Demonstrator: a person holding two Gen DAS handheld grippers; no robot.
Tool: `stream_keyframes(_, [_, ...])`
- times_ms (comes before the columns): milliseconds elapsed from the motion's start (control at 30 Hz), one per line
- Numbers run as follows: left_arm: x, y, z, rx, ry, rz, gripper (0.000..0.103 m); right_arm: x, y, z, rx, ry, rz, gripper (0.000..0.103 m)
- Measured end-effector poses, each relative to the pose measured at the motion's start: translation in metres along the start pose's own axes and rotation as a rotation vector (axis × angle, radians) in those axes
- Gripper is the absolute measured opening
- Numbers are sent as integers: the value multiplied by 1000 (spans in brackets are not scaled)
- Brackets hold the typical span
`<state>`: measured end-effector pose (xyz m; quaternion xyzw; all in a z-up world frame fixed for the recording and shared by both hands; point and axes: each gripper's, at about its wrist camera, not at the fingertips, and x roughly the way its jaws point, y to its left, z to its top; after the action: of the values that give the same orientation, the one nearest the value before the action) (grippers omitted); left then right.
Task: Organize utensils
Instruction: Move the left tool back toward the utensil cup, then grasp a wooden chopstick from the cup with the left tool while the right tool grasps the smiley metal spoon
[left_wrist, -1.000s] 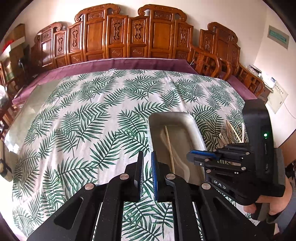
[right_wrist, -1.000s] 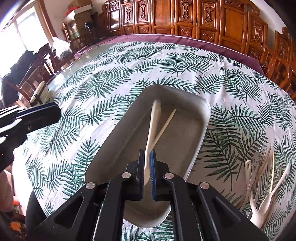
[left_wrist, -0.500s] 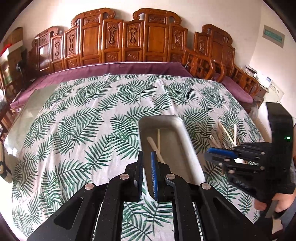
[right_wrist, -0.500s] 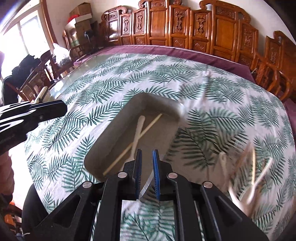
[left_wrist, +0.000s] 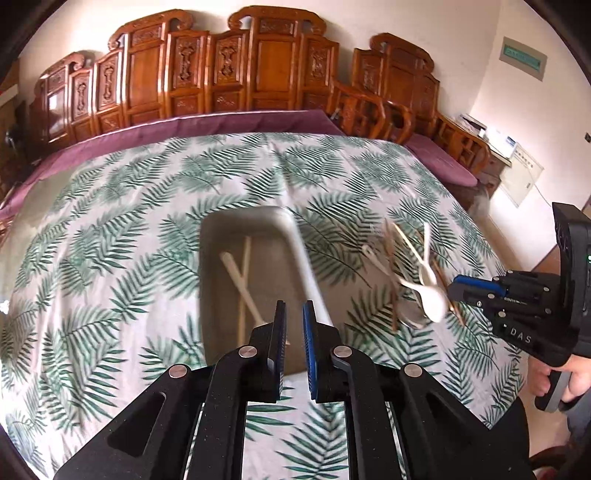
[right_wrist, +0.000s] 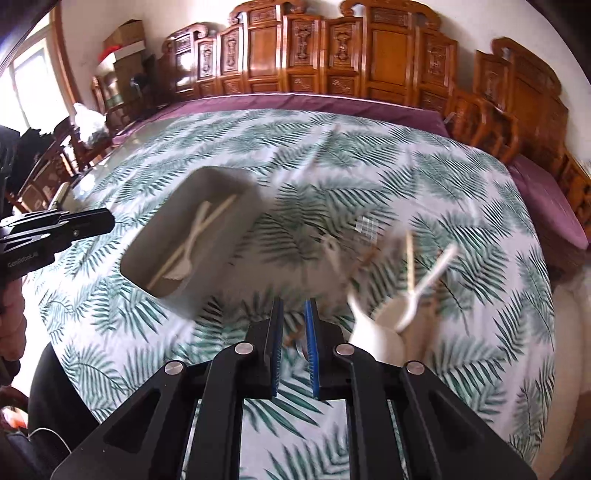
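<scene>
A: Utensils first, from the left wrist view – where do they lie?
B: Two are in the grey tray (left_wrist: 258, 295), a pale fork (left_wrist: 240, 284) crossed over a chopstick (left_wrist: 244, 280). The loose pile (left_wrist: 417, 280) sits on the leaf-print cloth (left_wrist: 110, 240) at about three o'clock of the tray, apart from it.
A: And the left gripper (left_wrist: 293, 332)?
B: Jaws nearly pressed together, nothing between them, over the tray's near end. The right gripper (left_wrist: 456, 286) comes in from four o'clock, tips just beside the pile.
A: Now the right wrist view.
B: The right gripper (right_wrist: 293, 332) is empty – its jaws have just been opening a little, a narrow slot only. The pile (right_wrist: 391, 295) is at two o'clock of its tips, the tray (right_wrist: 166, 266) at ten o'clock, the left gripper (right_wrist: 92, 221) beyond that.
A: What could go wrong?
B: The pieces overlap and lie flat, so I'd judge a narrow slot may pinch two at once or skid off a thin handle and scatter the rest. The picture is smeared, so which piece is nearest I can't tell
</scene>
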<state>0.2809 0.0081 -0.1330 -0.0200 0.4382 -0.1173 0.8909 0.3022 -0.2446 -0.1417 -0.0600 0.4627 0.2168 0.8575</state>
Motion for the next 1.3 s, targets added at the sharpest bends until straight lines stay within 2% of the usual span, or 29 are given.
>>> stream_keyframes(100, [6, -16, -2, 21, 14, -16, 8, -2, -14, -12, 29, 8, -13, 20])
stream_keyframes(467, [27, -55, -3, 68, 54, -55, 9, 19, -29, -29, 69, 47, 25, 20])
stream_keyframes(567, [31, -59, -5, 76, 66, -59, 10, 34, -27, -26, 64, 69, 44, 20])
stream_keyframes(633, [34, -62, -7, 82, 70, -59, 23, 43, -26, -23, 62, 83, 54, 20])
stream_keyframes(667, [35, -63, -8, 86, 71, -61, 24, 49, -26, -21, 61, 90, 60, 20])
stream_keyframes(1033, [43, -64, -12, 87, 92, -60, 24, 109, -28, 3, 36, 177, 35, 20])
stream_keyframes(1300, [45, -66, -15, 92, 102, -63, 25, 120, -22, 10, -8, 188, -20, 17])
